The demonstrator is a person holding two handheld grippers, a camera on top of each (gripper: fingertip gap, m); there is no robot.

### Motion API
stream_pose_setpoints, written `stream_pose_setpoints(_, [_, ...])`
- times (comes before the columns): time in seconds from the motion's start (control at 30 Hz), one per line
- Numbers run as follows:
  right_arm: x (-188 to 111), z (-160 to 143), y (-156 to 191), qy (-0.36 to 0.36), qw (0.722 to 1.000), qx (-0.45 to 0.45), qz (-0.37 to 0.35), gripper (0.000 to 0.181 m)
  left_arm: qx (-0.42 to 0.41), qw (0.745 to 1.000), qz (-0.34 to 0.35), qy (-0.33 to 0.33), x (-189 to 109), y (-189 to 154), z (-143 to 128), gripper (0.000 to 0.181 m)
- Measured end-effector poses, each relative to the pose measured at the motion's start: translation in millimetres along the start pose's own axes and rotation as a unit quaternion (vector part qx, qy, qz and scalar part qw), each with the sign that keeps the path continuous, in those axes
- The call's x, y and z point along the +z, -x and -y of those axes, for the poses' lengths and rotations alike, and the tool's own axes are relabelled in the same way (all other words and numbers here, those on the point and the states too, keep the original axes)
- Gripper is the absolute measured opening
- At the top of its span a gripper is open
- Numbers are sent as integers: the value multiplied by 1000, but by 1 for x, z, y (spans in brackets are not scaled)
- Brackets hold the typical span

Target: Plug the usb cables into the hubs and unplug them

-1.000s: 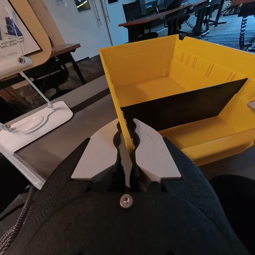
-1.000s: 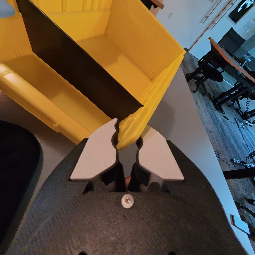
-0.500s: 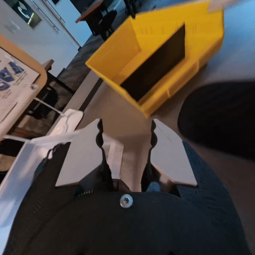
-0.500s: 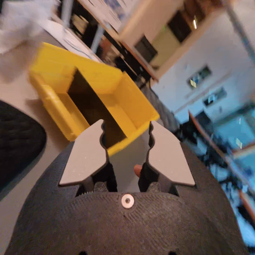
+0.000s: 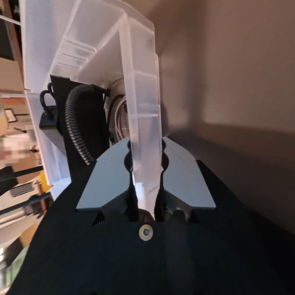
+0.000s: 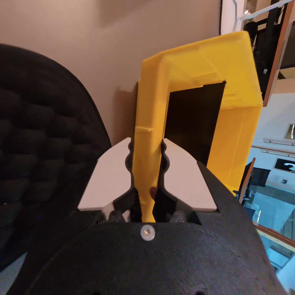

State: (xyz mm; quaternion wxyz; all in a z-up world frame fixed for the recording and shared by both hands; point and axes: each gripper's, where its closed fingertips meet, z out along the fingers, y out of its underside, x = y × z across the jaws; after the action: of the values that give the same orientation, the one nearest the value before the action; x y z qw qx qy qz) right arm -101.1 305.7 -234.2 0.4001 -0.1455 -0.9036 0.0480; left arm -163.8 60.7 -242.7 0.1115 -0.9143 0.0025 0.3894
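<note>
The left gripper (image 5: 146,148) is clenched on the rim of a clear plastic bin (image 5: 140,89), with one finger (image 5: 110,172) inside the wall and the other outside it. The picture is turned on its side and somewhat blurred. Inside the bin, just ahead of the inner finger, lies a black box-shaped thing, perhaps a hub (image 5: 63,102), though the blur hides its detail. A black coiled cable (image 5: 75,127) curves over it, and a silver braided cable (image 5: 119,118) lies right against the gripped wall. The grey table (image 5: 223,79) spreads out on the outer side of the bin.

The right gripper (image 6: 146,148) is clenched on the low front edge of a yellow bin (image 6: 199,60), one finger (image 6: 110,172) on each side of the lip. A black divider (image 6: 191,121) stands across the yellow bin just beyond the inner finger. A black padded mat (image 6: 39,119) lies on the table on the outer side, near the gripper
</note>
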Motion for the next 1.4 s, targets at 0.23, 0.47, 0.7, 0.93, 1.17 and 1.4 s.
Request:
stream_pose_setpoints(0.23, [1,-31,-9,52,999,-2,-15,32,-19,999,-22,20,-8,8,-55,32])
stream_pose_setpoints(0.47, [-8,-67,-12,80,996,26,-22,33,-38,997,-5,69,-22,19,-129,34])
stream_pose_setpoints(0.7, [-23,-99,-8,100,993,50,-37,35,-53,994,4,95,-52,10,-192,35])
stream_pose_setpoints(0.93, [-42,-127,1,111,991,47,-53,35,-43,992,3,117,-85,-6,-246,34])
stream_pose_setpoints(1.17, [-69,-157,16,132,989,25,-61,35,-27,993,-5,117,-119,-24,-290,34])
stream_pose_setpoints(1.4, [-81,-167,25,122,990,27,-62,36,-24,995,-7,99,-143,-43,-304,34])
